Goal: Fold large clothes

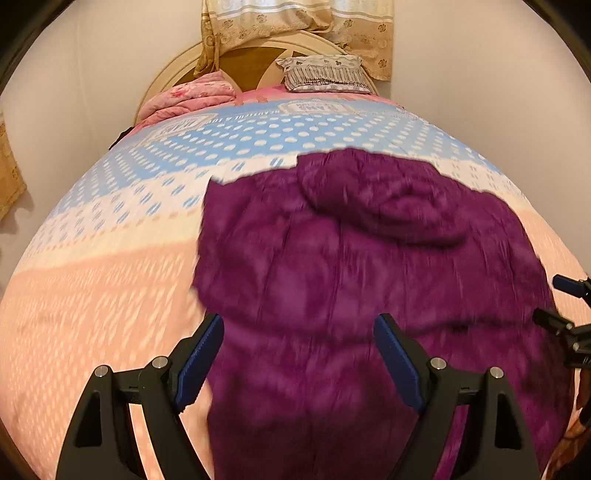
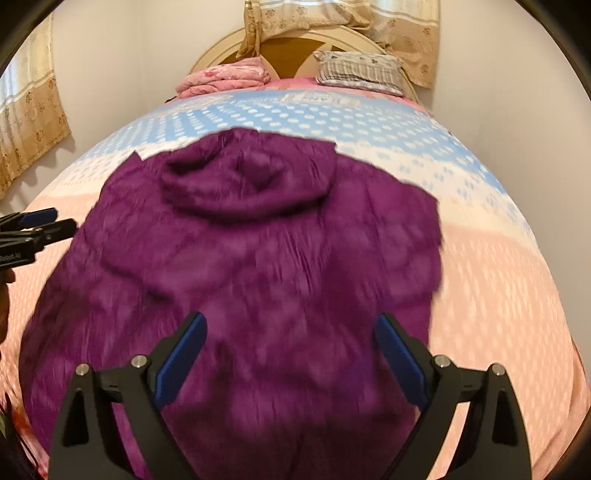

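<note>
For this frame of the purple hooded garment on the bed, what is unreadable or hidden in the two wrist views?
- Purple garment: lower hem cut off by the bottom edge behind the left tongs and, in the right wrist view, behind the right tongs.
- Fabric texture: motion-blurred in both views.
- Sleeves: not distinguishable; folded or blurred.
- Lettering on the bedspread: too small.
- Headboard: partly covered by the curtain.

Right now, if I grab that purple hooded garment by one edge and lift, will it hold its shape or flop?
The purple hooded garment would probably flop: it lies limp and creased on the bedspread. Its fuzzy, thick-looking fabric suggests some weight and good grip for the pads, not slipperiness. The hood lies loosely bunched, so it may swing or unfold when lifted.
</note>
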A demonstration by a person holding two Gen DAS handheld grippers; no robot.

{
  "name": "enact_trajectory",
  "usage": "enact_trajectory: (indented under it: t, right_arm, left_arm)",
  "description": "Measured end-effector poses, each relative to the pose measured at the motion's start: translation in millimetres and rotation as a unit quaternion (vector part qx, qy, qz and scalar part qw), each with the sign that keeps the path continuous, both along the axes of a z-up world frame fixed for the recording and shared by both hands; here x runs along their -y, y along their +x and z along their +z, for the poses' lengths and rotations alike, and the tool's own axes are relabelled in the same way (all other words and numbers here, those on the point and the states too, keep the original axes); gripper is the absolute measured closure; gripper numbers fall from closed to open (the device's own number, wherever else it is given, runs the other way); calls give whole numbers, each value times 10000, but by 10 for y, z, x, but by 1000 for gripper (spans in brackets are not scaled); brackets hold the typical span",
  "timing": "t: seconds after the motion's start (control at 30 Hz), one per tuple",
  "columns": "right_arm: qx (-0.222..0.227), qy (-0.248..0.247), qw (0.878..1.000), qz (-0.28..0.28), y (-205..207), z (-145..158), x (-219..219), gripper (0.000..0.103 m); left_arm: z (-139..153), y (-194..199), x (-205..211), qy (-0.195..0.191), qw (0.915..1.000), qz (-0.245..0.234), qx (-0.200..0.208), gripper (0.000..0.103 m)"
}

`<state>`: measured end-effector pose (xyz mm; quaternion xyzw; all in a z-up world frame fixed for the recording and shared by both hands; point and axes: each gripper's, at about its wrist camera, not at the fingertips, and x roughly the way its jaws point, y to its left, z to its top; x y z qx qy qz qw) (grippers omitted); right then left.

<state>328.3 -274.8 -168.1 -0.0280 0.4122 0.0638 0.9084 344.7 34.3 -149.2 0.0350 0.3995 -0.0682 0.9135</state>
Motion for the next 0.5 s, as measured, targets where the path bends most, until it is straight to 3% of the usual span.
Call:
enact_trajectory:
  t: [0.27, 0.5]
  right_arm:
    - [-94, 235, 9987, -452, -633, -157, 181, 8]
    - [-114, 109, 9986, -510, -1010, -267, 147, 8]
  left_arm:
    - [-280, -644, -229, -68, 9997, 118, -192, 20]
    - [-460, -1105, -499, -346, 9983, 309, -358, 20]
